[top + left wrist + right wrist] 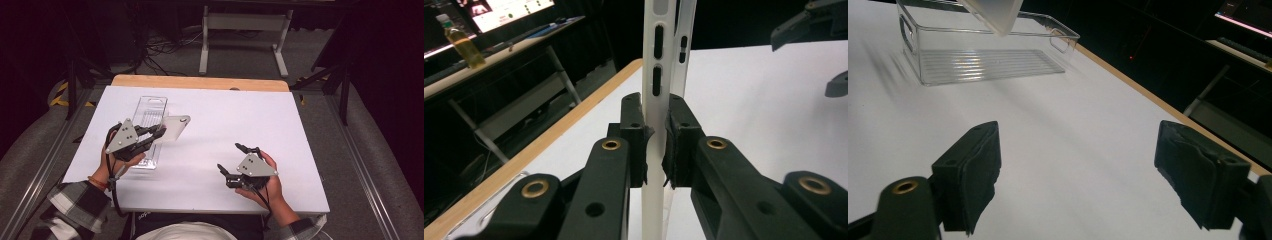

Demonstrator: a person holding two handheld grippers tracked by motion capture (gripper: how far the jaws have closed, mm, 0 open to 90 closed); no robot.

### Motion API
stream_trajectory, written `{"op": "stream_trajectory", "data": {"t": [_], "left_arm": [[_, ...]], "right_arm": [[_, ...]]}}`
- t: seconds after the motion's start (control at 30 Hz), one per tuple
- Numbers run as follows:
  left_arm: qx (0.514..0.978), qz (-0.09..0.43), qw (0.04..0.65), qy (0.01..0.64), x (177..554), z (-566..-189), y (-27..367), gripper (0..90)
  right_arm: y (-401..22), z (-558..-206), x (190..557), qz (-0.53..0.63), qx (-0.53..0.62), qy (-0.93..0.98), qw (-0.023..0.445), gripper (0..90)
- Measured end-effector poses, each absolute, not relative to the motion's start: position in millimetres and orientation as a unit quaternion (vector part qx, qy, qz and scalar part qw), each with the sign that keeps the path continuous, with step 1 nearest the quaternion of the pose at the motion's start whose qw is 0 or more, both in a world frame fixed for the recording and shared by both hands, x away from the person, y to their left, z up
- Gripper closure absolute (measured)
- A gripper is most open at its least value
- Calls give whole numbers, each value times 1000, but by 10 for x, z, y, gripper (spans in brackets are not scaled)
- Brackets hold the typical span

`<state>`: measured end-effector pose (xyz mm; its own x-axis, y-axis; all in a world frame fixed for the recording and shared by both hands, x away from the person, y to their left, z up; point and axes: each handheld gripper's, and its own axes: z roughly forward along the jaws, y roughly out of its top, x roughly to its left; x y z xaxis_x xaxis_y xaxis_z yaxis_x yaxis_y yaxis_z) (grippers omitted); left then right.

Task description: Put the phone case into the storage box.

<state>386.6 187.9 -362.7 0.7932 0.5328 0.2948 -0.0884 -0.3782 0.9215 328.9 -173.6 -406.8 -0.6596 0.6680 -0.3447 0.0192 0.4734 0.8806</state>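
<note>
Pinching a frosted lid (174, 127) edge-on, the left gripper (150, 134) holds it above the clear bin (148, 116) on the white bench (240, 115). Right gripper (231, 159) rests spread, well apart. A bottle (460, 42) stands on a dim far desk.

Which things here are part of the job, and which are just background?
In play: left hand-held gripper, shut on the translucent panel; clear bin; right hand-held gripper, open.

Just about: bottle, monitor, white frame, floor cables.
</note>
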Motion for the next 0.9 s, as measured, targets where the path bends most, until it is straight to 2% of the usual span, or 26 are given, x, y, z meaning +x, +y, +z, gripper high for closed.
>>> {"op": "stream_trajectory", "data": {"t": [0.9], "left_arm": [[737, 287, 568, 226, 4274, -3614, 2432, 816]], "right_arm": [[-1780, -4059, 3318, 478, 227, 773, 349, 194]]}}
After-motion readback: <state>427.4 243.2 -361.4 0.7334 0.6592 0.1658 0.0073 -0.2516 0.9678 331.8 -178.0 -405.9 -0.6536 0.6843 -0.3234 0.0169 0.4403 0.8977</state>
